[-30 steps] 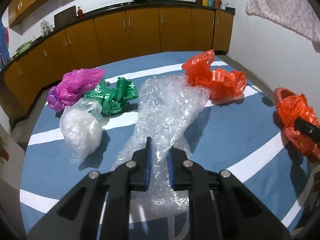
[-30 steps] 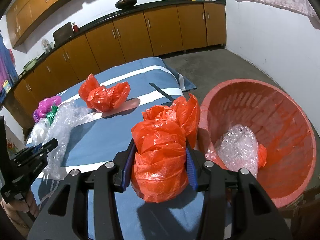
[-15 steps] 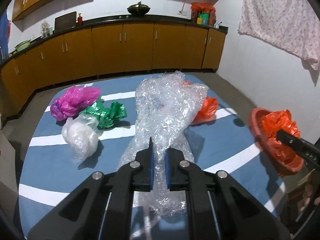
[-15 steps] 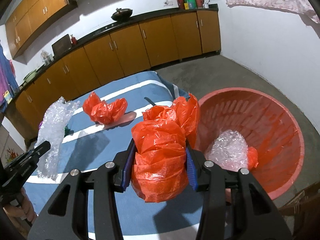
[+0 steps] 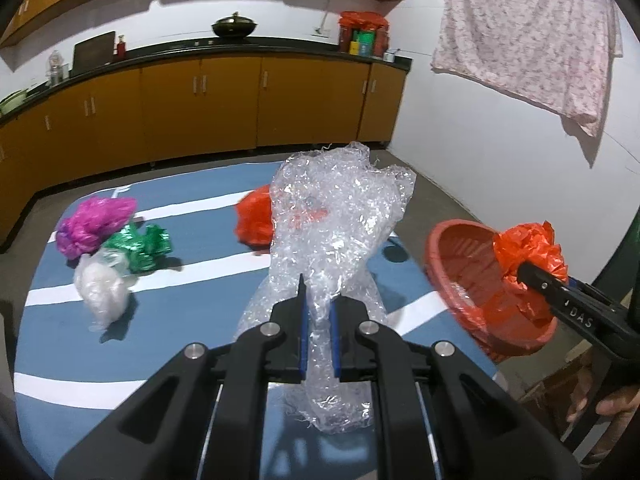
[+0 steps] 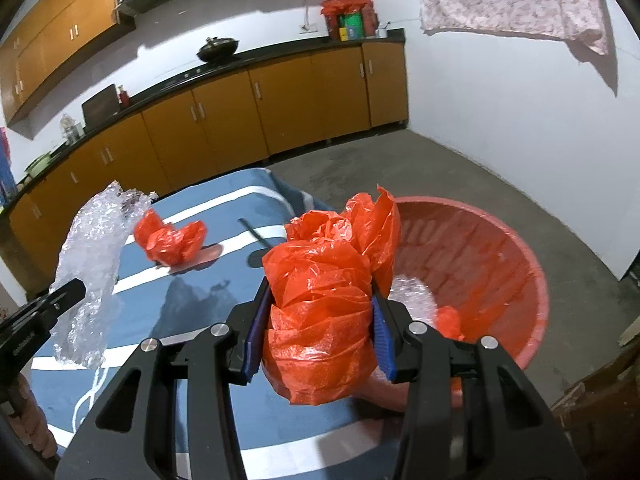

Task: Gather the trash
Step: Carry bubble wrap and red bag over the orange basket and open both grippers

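Note:
My left gripper is shut on a long sheet of clear bubble wrap and holds it up above the blue striped mat. It also shows in the right wrist view. My right gripper is shut on a crumpled orange plastic bag beside the red basin. In the left wrist view that bag hangs over the basin. The basin holds bubble wrap and an orange scrap.
On the mat lie a magenta bag, a green bag, a white bag and another orange bag. Orange cabinets line the far wall. A white wall stands on the right.
My left gripper has lifted the bubble wrap off the mat and carried it towards the basin. My right gripper has risen with the orange bag, still beside the basin.

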Demonstrator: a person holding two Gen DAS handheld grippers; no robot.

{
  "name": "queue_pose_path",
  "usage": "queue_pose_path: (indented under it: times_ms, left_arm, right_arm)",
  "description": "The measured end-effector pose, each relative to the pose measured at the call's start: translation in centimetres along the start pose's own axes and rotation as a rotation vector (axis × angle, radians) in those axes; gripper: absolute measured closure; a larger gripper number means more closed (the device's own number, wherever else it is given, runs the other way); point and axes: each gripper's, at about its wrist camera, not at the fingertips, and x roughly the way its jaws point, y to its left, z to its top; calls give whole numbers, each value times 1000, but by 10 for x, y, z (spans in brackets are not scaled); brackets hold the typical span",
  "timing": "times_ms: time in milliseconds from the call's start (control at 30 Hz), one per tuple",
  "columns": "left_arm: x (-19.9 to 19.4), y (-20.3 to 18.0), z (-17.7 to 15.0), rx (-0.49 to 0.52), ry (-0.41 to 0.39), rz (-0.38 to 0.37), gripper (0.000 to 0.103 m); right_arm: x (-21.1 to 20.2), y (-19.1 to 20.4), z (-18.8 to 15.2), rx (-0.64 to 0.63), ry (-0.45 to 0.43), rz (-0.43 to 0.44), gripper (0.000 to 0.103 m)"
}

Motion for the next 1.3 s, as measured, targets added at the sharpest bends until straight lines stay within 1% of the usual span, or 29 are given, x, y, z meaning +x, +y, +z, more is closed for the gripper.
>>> queue_pose_path:
  times_ms: [200,367,700,933,1033,1300]
  left_arm:
    - [5,-22,1,27,13,-40,93]
    - [14,-40,2,26,29,-85,93]
    - [38,-103,14,77,43,-204,93]
    - [62,-129,18,86,76,-253,93]
    - [70,-138,19,92,89,-259,93]
    - [86,-161,26,115,94,-287,93]
  right_arm:
    - [-1,-22,-1,36,-3,-29,58]
    - [-5,-41,1,55,-21,-63,58]
    - [-13,-82,18,113,-75,-133,58]
    - [-3,-95,22,143,-80,-138,58]
    - [2,-101,23,163,-78,-131,58]
    - [3,-111,34,205,-108,-106,58]
